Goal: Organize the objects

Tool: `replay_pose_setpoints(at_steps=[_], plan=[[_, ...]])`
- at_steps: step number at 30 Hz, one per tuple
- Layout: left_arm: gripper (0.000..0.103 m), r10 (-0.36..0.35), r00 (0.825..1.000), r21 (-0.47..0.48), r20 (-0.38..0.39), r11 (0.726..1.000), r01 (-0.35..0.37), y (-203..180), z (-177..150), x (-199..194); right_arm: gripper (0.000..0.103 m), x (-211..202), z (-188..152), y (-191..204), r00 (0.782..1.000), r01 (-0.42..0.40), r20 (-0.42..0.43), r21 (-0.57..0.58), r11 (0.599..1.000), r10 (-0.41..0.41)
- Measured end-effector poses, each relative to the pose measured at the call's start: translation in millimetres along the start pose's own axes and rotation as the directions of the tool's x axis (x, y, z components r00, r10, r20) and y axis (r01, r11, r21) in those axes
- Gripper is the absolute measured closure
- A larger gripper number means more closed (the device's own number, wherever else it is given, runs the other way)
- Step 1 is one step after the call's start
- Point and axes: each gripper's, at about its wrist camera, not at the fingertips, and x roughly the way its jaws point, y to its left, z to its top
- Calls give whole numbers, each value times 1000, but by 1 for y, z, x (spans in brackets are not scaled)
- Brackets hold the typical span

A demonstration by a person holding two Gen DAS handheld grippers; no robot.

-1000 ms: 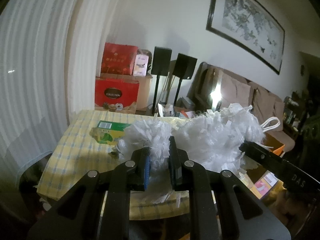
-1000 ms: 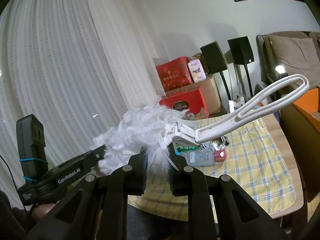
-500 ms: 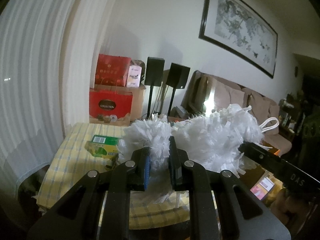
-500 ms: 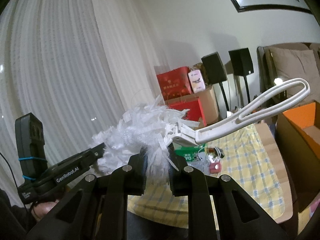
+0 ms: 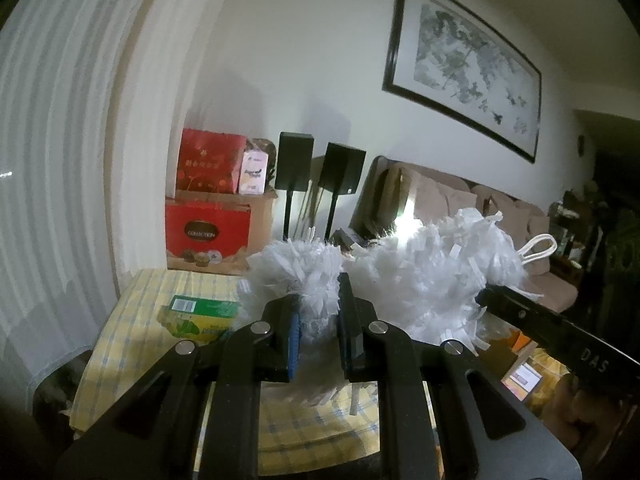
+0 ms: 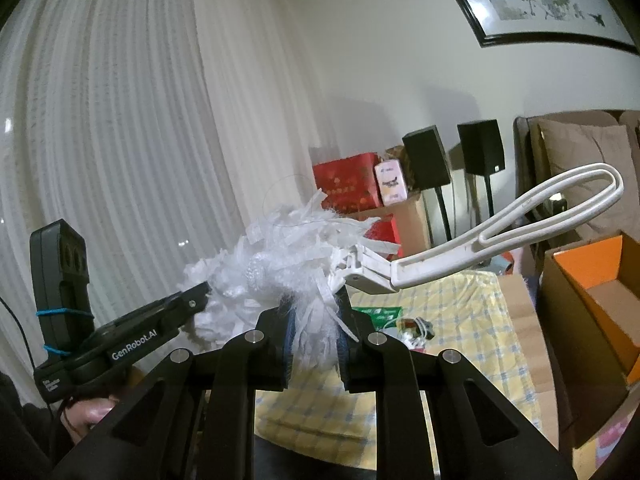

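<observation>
Both grippers hold one white fluffy duster [image 5: 420, 280] in the air above a yellow checked table [image 5: 132, 332]. My left gripper [image 5: 316, 332] is shut on the duster's fluffy tip. My right gripper [image 6: 314, 340] is shut on the fluff near the white looped plastic handle [image 6: 520, 224], which juts up to the right. The left gripper also shows in the right wrist view [image 6: 192, 300], and the right gripper's finger crosses the left wrist view [image 5: 540, 328]. A green box [image 5: 200, 314] lies on the table.
An open cardboard box with orange lining [image 6: 592, 292] stands at the table's right. Small items [image 6: 412, 328] lie on the cloth. Red gift boxes [image 5: 208, 208], two black speakers [image 5: 316, 164], a sofa [image 5: 460, 200] and a white curtain [image 5: 60, 160] lie behind.
Both grippers have lifted the duster higher and tilted up; the table sits lower in both views and the orange-lined box has come further into the right wrist view.
</observation>
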Motion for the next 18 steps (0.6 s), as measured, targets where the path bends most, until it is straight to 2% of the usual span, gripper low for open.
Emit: replay_pose_setpoints(at_steps=[18], plan=[[89,-22,999,4,25,1000,22,-24,15,2,86,-16,17,-11,1000,3,22,-48,999,-2]])
